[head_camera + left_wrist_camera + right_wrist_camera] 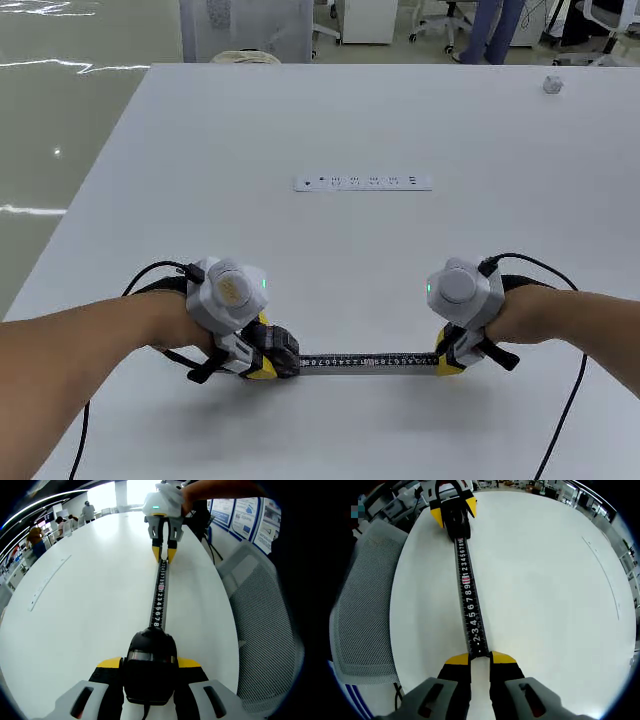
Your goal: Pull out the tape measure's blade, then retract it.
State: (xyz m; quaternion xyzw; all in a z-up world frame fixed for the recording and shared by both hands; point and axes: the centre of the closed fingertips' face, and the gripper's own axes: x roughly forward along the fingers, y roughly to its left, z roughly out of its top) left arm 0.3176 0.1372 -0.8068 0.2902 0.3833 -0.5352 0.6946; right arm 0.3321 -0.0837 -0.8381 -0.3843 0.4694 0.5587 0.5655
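The black tape measure case [280, 355] [150, 662] lies near the table's front edge, and my left gripper [262, 362] [150, 663] is shut on it. Its numbered blade [368, 361] [159, 595] [469, 600] runs out flat along the white table to the right. My right gripper [447, 362] [480, 656] is shut on the blade's end tip. In the left gripper view the right gripper [164, 555] shows at the blade's far end. In the right gripper view the left gripper [454, 511] holds the case [456, 519] at the top.
A white ruler-like strip [363, 183] lies mid-table, and a small white object [552, 85] sits at the far right. The white table [360, 260] is bare elsewhere. A mesh chair [265, 625] [362, 605] stands at the table's near edge. People and chairs are beyond the far edge.
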